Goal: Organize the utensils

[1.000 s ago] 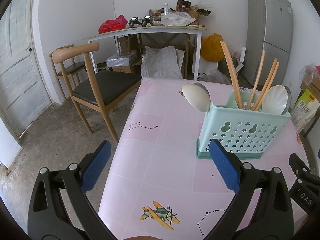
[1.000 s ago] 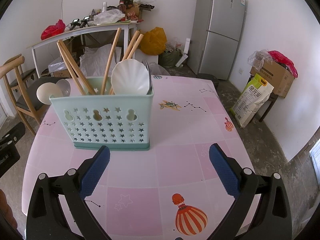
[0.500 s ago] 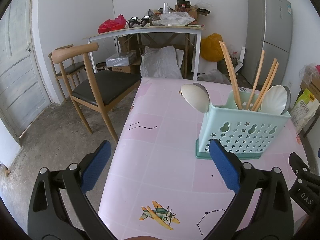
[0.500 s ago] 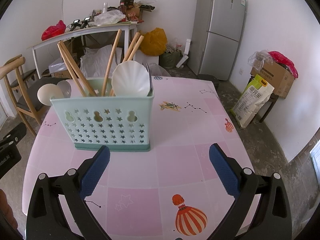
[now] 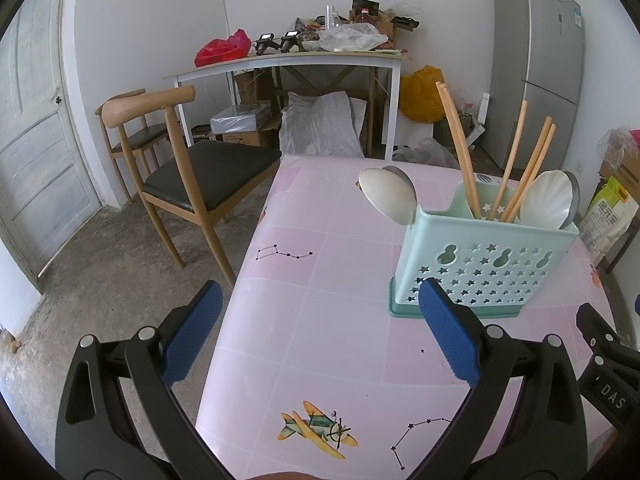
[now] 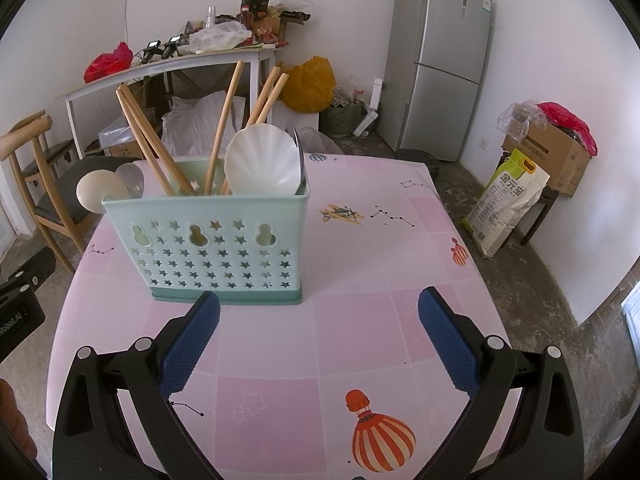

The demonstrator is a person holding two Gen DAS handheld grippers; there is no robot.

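Note:
A mint-green utensil holder [image 5: 480,264] [image 6: 212,248] with star cut-outs stands on the pink table [image 5: 320,320] [image 6: 360,280]. It holds several wooden chopsticks [image 5: 460,152] [image 6: 148,136], a white shell-shaped spoon [image 5: 546,200] [image 6: 262,164] and a beige spoon [image 5: 386,196] [image 6: 98,192] leaning out at one end. My left gripper [image 5: 320,316] is open and empty, short of the holder and to its left. My right gripper [image 6: 318,316] is open and empty, just in front of the holder.
A wooden chair [image 5: 188,168] stands by the table's left edge. A cluttered white desk [image 5: 288,60] and a grey fridge [image 6: 444,60] stand at the back wall. A cardboard box and a sack [image 6: 508,200] sit on the floor at right.
Both grippers have drifted very slightly; the holder sits a touch lower in the right wrist view. Both stay open and empty.

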